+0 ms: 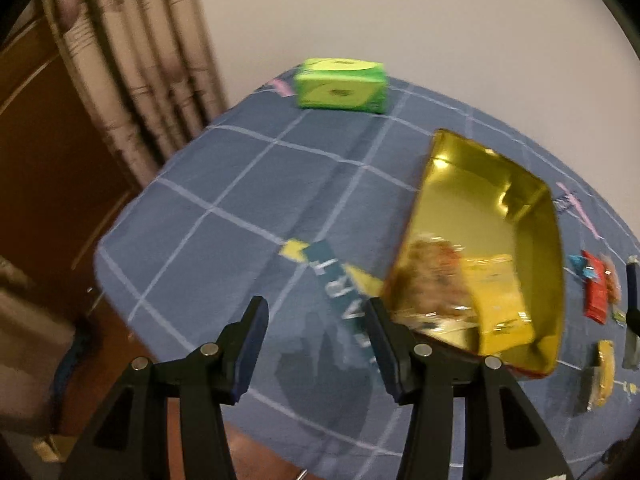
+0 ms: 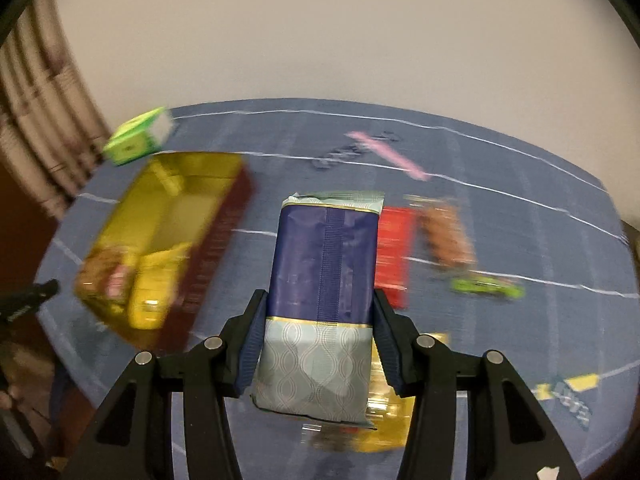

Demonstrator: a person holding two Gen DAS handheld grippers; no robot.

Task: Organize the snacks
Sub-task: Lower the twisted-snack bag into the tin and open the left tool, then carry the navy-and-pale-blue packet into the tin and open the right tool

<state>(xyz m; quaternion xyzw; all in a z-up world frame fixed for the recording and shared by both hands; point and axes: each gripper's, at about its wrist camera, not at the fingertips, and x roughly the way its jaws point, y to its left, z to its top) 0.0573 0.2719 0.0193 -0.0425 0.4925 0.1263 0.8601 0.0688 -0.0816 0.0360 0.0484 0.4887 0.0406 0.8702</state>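
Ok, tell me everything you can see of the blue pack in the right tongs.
The blue pack is a sealed foil-like wrapper: navy middle with a ribbed seam down its length, pale patterned ends with thin gold bands. The right tongs are shut on its lower part, one pad on each side, holding it lengthwise along the fingers, above the cloth. Nothing else visibly touches it.

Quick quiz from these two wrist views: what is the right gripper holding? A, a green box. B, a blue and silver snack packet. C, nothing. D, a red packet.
B: the right gripper is clamped on the blue and silver snack packet, its fingers pressing both sides.
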